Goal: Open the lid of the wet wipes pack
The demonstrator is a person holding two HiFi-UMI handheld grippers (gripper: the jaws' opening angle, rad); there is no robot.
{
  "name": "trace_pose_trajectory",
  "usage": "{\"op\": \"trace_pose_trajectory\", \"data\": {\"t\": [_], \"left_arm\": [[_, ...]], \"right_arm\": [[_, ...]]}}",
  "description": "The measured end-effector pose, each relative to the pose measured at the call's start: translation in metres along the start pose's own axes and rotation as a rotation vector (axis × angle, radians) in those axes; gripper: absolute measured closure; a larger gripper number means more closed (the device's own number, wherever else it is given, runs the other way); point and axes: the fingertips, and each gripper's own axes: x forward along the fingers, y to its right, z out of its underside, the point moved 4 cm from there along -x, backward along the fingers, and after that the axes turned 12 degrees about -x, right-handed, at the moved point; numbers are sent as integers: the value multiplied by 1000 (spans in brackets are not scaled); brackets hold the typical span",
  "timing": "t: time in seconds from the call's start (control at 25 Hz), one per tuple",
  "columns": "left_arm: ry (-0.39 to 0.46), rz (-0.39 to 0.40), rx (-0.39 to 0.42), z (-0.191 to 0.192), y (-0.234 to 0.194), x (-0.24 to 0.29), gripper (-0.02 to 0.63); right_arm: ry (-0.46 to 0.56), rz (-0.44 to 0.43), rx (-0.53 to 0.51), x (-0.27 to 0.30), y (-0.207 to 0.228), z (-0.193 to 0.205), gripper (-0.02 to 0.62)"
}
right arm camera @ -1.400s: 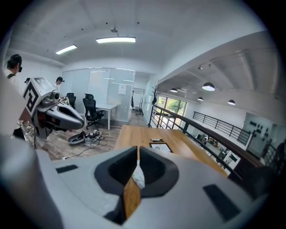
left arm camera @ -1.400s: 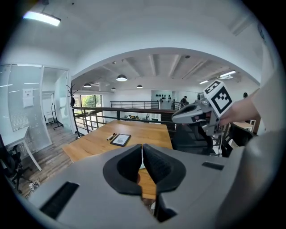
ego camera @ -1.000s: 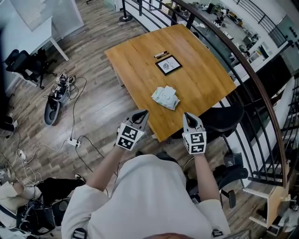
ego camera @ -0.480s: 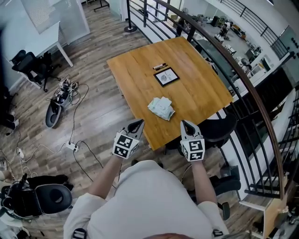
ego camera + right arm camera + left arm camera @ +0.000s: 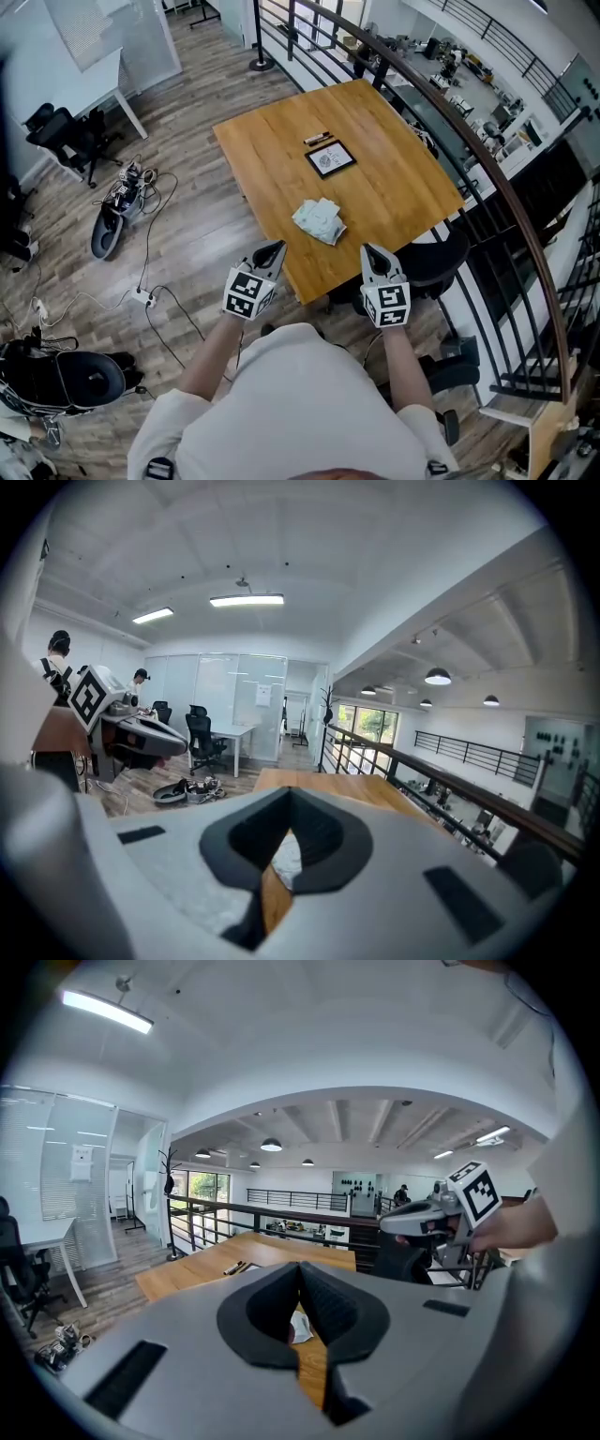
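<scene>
The wet wipes pack [image 5: 320, 220], a pale crumpled soft pack, lies on the wooden table [image 5: 394, 159] near its front edge. Both grippers hover off the table, on my side of that edge. My left gripper [image 5: 273, 249] is shut and empty, below and left of the pack. My right gripper [image 5: 371, 253] is shut and empty too, below and right of it. In the left gripper view the pack [image 5: 301, 1327] shows as a white sliver through the jaw gap. The right gripper view shows the pack [image 5: 284, 859] the same way.
A black framed picture [image 5: 330, 159] and a dark marker [image 5: 317, 139] lie further back on the table. A black railing [image 5: 487, 159] runs along the table's right side. A dark stool [image 5: 441, 258] stands by the near right corner. Cables [image 5: 150, 281] lie on the wooden floor at left.
Both grippers have risen a little, staying shut, and the view has shifted, so the table and pack now sit slightly further up and left in the head view.
</scene>
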Motion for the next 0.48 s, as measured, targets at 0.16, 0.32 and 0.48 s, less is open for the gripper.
{"op": "trace_pose_trajectory", "data": {"t": [0.16, 0.32, 0.48], "left_arm": [[3, -2, -6, 4, 6, -1, 612], [3, -7, -6, 6, 8, -2, 612], [-1, -14, 3, 8, 8, -1, 612]], "right_arm": [[5, -5, 3, -4, -2, 2, 594], [4, -8, -1, -6, -2, 3, 594], [4, -7, -4, -5, -1, 5, 594]]}}
